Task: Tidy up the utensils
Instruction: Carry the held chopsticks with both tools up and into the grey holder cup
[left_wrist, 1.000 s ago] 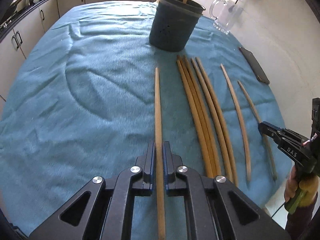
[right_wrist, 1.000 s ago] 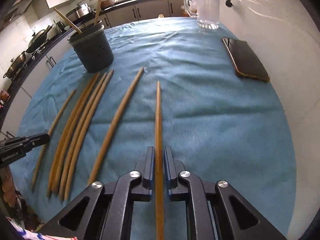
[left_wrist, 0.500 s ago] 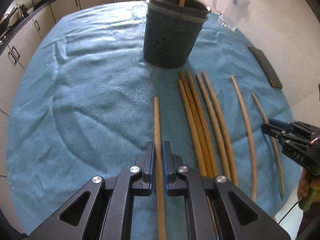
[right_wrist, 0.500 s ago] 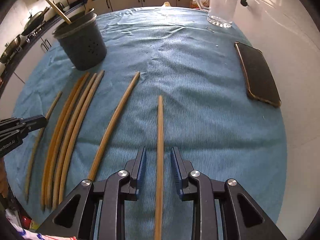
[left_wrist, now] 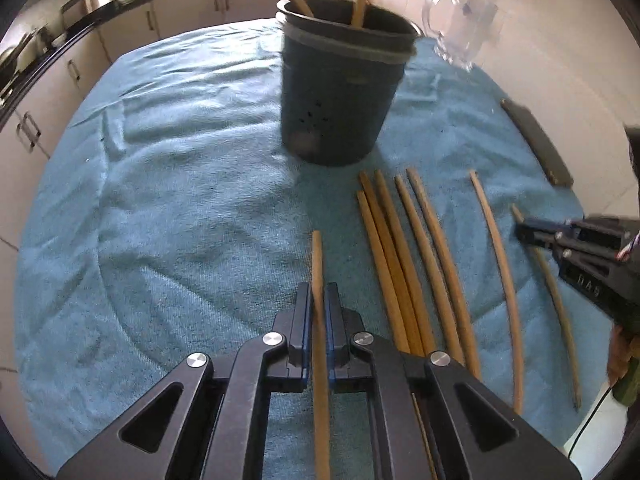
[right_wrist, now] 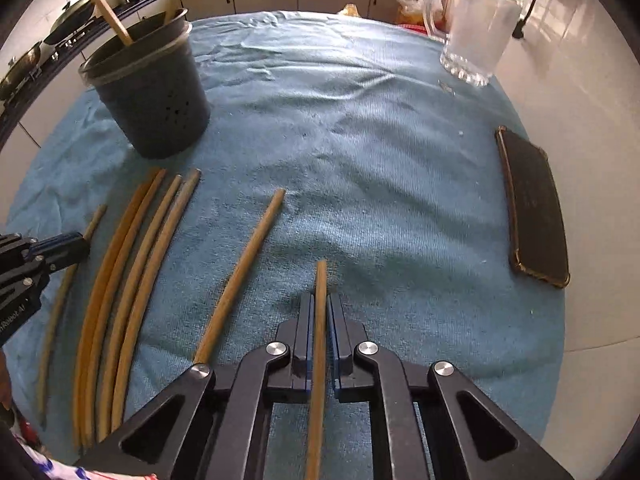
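A blue towel covers the surface, creased toward the far side. On it stands a dark perforated holder with two wooden sticks leaning in it. Near its base lie loose chopsticks: a tight group of four, and one single chopstick apart from them. A glass pitcher sits at the towel's far edge and a dark phone lies flat near the right edge, by a white tiled wall. Cream cabinets under a dark countertop run behind, with pots and pans on it.

The left gripper is closed on a chopstick that points toward the holder. The right gripper is likewise clamped on another chopstick, lying along its fingers.
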`<state>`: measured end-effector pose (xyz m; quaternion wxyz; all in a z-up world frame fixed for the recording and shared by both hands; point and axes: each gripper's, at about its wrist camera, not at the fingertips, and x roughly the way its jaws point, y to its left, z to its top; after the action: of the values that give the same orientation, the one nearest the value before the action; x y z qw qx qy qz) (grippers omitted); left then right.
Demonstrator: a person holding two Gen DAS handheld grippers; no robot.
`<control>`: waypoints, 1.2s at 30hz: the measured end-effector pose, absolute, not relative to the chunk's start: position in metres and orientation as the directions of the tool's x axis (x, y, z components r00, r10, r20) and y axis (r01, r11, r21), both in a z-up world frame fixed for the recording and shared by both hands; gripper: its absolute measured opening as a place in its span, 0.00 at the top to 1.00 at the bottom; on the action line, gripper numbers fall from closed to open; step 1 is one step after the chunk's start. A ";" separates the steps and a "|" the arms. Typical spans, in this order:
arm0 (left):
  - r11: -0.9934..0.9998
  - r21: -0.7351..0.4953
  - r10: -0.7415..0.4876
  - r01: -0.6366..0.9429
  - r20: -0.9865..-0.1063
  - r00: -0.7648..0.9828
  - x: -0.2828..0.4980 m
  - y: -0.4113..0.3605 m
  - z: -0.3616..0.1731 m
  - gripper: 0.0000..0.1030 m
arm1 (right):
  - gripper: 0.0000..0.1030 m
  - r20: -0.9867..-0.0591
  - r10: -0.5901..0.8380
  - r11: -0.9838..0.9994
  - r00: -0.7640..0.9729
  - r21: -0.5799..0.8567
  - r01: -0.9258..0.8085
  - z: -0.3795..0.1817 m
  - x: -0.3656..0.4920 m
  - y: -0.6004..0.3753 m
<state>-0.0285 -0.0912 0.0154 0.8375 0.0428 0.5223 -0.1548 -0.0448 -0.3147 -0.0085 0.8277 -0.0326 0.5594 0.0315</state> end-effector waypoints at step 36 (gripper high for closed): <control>0.899 -0.184 -0.434 0.398 -0.505 0.746 -0.198 -0.038 0.178 0.95 | 0.94 -0.504 0.201 0.977 0.840 0.171 -0.131 0.152 -0.211 -0.306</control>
<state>-0.1975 -0.0377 0.1777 0.9338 -0.0323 0.2781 -0.2228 -0.2107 -0.3056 0.1516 0.9569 0.0650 0.2694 0.0865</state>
